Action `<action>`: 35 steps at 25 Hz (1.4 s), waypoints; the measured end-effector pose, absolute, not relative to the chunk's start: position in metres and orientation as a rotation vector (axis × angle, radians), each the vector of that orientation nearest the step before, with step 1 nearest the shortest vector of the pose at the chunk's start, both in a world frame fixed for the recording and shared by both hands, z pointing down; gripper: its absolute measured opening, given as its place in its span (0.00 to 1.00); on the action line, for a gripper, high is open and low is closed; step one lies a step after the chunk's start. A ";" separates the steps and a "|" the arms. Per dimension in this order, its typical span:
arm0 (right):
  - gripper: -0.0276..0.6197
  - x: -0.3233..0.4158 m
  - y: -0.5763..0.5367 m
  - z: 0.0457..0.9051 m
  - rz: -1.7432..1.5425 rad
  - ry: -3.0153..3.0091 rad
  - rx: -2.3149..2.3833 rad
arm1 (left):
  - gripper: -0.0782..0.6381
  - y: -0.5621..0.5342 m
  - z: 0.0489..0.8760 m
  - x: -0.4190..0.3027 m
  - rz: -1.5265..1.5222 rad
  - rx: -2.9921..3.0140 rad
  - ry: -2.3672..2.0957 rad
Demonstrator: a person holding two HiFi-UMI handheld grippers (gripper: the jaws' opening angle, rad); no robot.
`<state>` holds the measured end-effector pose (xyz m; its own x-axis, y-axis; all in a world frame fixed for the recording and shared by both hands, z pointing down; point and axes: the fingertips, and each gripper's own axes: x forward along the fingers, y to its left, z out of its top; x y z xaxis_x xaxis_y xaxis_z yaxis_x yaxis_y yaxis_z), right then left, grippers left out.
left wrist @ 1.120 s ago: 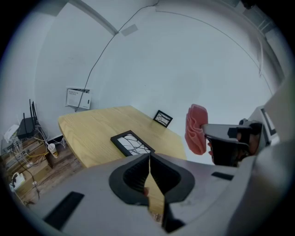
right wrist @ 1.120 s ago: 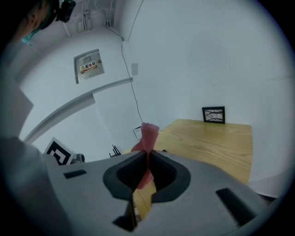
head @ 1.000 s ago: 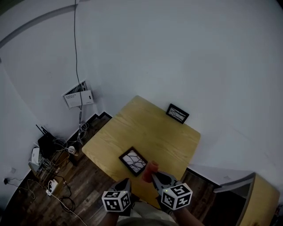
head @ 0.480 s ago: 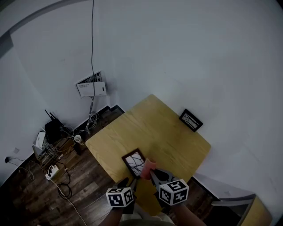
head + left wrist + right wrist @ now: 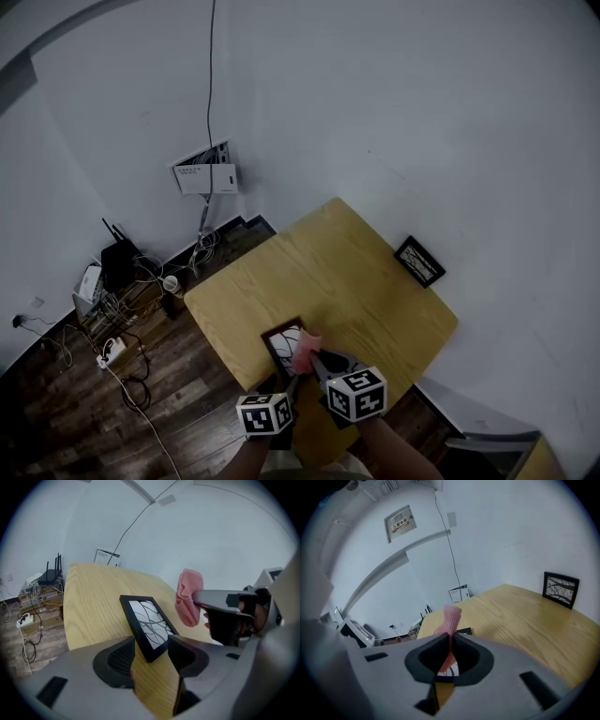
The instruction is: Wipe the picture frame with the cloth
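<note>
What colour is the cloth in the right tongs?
Pink. The cloth shows best in the left gripper view.

white walls [image 5: 422,112], dark wood floor [image 5: 42,436], pale wooden table [image 5: 328,272].

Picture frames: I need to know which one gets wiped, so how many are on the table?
2. One picture frame lies flat at the near edge of the table. A second picture frame stands upright at the far edge. None seems hidden.
</note>
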<state>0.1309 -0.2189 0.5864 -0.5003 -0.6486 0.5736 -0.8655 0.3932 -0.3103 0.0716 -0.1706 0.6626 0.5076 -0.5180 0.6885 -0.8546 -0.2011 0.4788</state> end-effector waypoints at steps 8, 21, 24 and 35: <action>0.07 0.100 -0.240 0.618 0.777 -2.278 1.098 | 0.31 -0.170 0.677 0.068 0.549 1.850 -1.169; 0.07 0.061 -0.252 0.662 0.605 -2.188 0.804 | 0.31 -0.168 0.677 0.070 0.552 1.881 -1.171; 0.07 0.058 -0.255 0.670 0.524 -2.156 0.772 | 0.31 -0.169 0.678 0.069 0.558 1.885 -1.170; 0.07 0.056 -0.258 0.675 0.409 -2.118 0.710 | 0.31 -0.170 0.678 0.069 0.557 1.883 -1.168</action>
<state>0.0558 -0.2583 0.6750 -0.4834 -0.3418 0.8059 -0.6175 0.7857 -0.0371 0.0686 -0.1700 0.6779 0.4693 -0.5127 0.7189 -0.8814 -0.2227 0.4166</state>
